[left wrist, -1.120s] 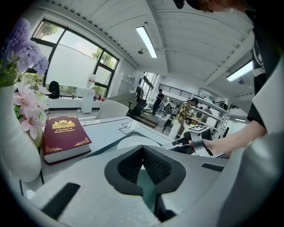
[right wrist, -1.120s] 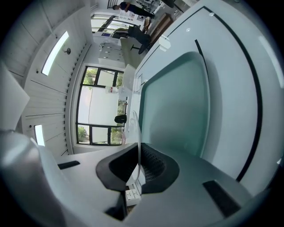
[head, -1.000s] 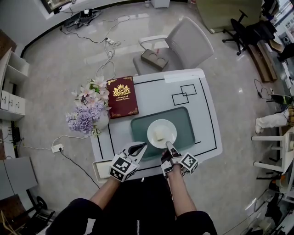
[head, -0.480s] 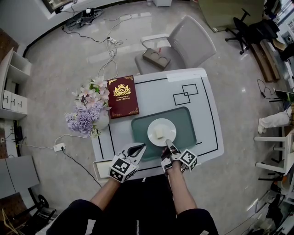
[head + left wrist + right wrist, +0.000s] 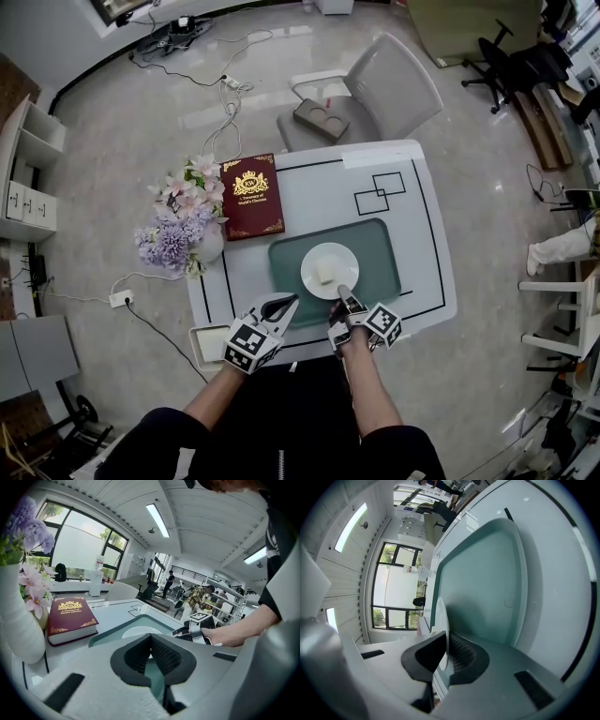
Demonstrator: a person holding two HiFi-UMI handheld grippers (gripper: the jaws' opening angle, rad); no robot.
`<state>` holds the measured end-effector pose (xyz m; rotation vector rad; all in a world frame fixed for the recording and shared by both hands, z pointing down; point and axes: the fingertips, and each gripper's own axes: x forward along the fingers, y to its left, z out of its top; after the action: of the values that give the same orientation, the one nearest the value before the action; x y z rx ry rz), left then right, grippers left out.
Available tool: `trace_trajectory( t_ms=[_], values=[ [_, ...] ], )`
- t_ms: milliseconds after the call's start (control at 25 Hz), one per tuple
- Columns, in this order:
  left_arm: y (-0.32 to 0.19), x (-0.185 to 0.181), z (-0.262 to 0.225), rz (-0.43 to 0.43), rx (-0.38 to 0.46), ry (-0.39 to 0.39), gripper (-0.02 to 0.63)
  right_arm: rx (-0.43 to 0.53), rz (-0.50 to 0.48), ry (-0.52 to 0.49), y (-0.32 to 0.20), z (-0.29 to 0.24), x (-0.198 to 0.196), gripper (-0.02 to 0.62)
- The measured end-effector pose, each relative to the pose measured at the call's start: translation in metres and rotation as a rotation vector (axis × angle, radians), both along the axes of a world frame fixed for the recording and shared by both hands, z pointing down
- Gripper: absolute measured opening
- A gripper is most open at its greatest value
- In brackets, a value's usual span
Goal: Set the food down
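Note:
A white plate [image 5: 330, 270] with a small pale piece of food [image 5: 325, 273] on it sits over the green tray [image 5: 380, 253] on the white table [image 5: 319, 187]. My right gripper [image 5: 345, 298] is shut on the plate's near rim. In the right gripper view the plate [image 5: 441, 616] shows edge-on, pinched between the pads of my right gripper [image 5: 444, 648], just above the tray [image 5: 487, 583]. My left gripper [image 5: 281, 305] hovers at the tray's front left corner, shut and holding nothing. In its own view my left gripper [image 5: 151, 639] points at the plate [image 5: 140, 631].
A dark red book [image 5: 249, 197] lies at the table's left, beside a white vase of flowers [image 5: 183, 230] at the left edge. A grey chair [image 5: 375, 94] stands behind the table. Black outlines [image 5: 375, 192] mark the table behind the tray.

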<state>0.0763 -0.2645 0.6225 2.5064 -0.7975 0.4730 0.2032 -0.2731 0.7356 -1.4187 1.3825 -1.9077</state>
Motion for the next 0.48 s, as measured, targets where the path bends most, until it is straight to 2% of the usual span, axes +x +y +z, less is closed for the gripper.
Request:
trace_trajectory(
  t_ms=[480],
  values=[
    [0.0023, -0.0039, -0.0030, -0.018, 0.004, 0.001, 0.006, -0.008, -0.114, 0.126, -0.0067, -0.0081, -0.0002, 0.018]
  ],
)
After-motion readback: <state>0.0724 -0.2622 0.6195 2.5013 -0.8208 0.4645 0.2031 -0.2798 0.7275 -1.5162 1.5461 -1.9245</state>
